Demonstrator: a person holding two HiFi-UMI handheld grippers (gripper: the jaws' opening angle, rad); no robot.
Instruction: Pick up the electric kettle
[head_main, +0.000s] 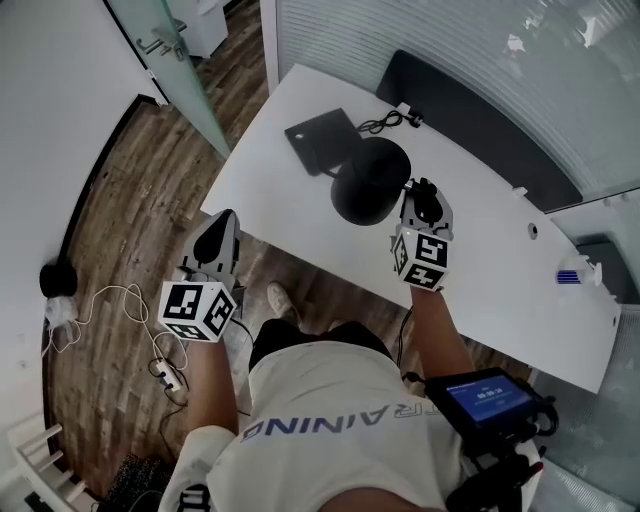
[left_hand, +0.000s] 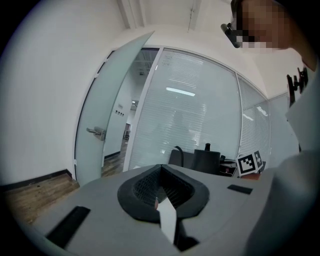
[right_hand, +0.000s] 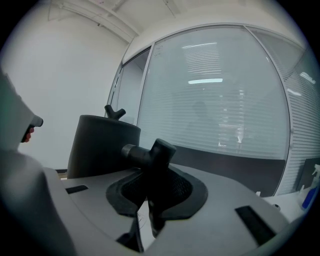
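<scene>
Centrally, the right gripper (head_main: 420, 197) clamps the electric kettle (head_main: 366, 182) by its handle (right_hand: 150, 154); lower left, the left gripper (head_main: 221, 224) sits closed and empty.

Head view: taken from above, aimed steeply down; white table (head_main: 480, 260) seen beyond wearer's torso. Left gripper view: held low off table's near left, aimed level at far glass wall (left_hand: 190, 115). Right gripper view: set close behind kettle (right_hand: 102, 145), same wall faced. Kettle and wall shared by all three.

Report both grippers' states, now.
Left gripper: closed, empty.
Right gripper: closed on the electric kettle's handle.
</scene>
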